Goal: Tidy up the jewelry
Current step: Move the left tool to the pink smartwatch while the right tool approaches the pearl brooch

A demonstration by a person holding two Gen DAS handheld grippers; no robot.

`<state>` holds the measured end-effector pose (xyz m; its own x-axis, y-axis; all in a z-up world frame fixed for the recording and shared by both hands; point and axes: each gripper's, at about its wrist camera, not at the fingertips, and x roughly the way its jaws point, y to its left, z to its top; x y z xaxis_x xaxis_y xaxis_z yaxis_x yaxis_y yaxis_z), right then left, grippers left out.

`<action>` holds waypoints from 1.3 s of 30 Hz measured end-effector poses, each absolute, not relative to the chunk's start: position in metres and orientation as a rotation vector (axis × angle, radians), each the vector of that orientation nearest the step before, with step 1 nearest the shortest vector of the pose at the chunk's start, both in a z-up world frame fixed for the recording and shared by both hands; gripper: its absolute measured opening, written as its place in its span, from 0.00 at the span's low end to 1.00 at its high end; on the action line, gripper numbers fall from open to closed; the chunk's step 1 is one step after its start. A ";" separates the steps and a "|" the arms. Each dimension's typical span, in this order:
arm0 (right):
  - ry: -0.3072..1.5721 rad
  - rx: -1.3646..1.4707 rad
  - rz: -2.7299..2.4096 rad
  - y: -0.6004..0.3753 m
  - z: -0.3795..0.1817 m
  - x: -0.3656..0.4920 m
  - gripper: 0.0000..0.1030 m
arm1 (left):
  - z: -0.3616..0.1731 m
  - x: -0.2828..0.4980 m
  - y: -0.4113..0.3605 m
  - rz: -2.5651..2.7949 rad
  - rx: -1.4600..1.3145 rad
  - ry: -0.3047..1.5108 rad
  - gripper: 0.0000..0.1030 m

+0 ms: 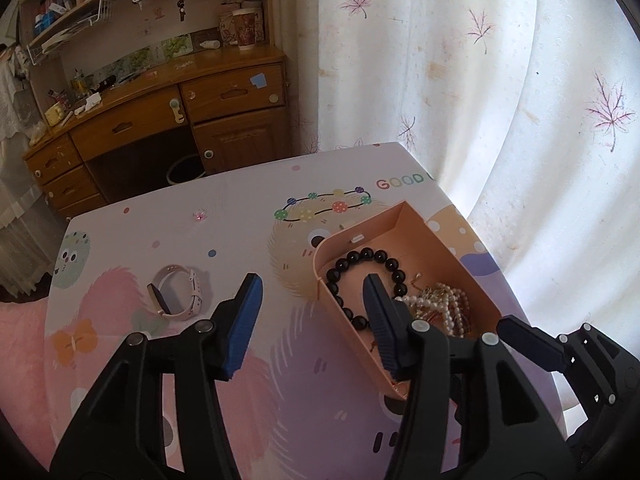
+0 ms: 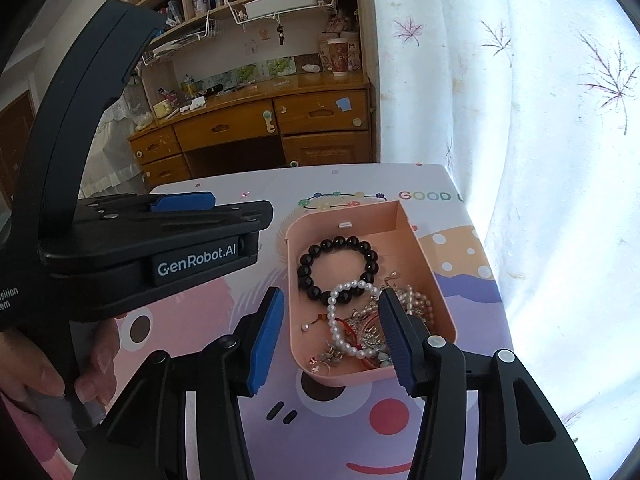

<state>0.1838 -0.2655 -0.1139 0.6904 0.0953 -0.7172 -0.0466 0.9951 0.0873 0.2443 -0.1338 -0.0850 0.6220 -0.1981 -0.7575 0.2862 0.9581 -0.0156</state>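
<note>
A peach tray sits on the cartoon-print table. In it lie a black bead bracelet, a white pearl bracelet and a tangle of metal pieces. A pale pink watch lies on the table left of the tray. A tiny pink stud lies further back. My left gripper is open and empty, straddling the tray's left wall. My right gripper is open and empty over the tray's near end; its body shows in the left wrist view.
The left gripper's body and the hand holding it fill the left of the right wrist view. A wooden desk with cluttered shelves stands behind the table. A leaf-print curtain hangs along the right edge.
</note>
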 end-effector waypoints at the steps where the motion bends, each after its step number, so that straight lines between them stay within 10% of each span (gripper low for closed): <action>1: 0.810 0.062 0.081 -0.261 -0.116 0.185 0.48 | -0.088 0.245 -0.128 -0.274 0.106 0.867 0.48; 39: 0.850 0.034 -0.035 -0.088 -0.209 0.345 0.48 | -0.181 0.354 0.052 -0.076 -0.231 1.099 0.54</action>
<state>0.3450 -0.0882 -0.2093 0.6597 -0.0172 -0.7514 0.0447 0.9989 0.0163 0.3543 0.0522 -0.1809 0.4548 -0.1754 -0.8732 -0.0528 0.9734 -0.2231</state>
